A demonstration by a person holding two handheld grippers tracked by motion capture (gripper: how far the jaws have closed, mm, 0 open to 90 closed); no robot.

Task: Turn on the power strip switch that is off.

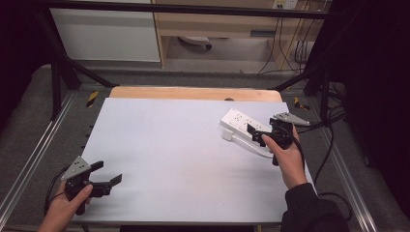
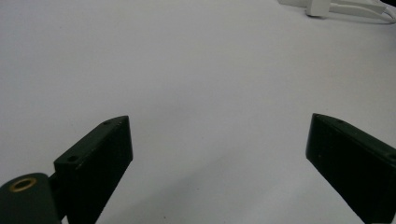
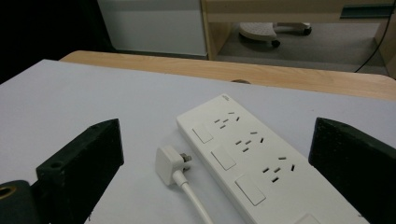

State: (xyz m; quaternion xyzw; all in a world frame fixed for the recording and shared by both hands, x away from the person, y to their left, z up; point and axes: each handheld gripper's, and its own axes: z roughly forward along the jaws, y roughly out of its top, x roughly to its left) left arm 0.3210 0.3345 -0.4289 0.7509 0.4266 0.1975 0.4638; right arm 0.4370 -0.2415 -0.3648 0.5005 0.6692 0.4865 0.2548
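A white power strip (image 1: 240, 122) lies flat at the right rear of the white mat, its sockets and switches facing up (image 3: 252, 158). Its white plug (image 1: 227, 136) rests on the mat beside the strip's left side (image 3: 169, 163), prongs toward the strip, with the cable (image 3: 196, 205) running back toward me. My right gripper (image 1: 255, 134) hovers just in front of the strip, open, the strip and plug lying ahead of its wide jaws (image 3: 218, 126) with nothing touching them. My left gripper (image 1: 107, 173) rests at the near left, open and holding nothing (image 2: 219, 122).
The white mat (image 1: 169, 154) covers a wooden table whose bare edge (image 1: 193, 93) shows at the back. Metal rails (image 1: 34, 150) run along both sides. Black cables (image 1: 333, 140) trail off the right edge. A cabinet and a chair base stand beyond the table.
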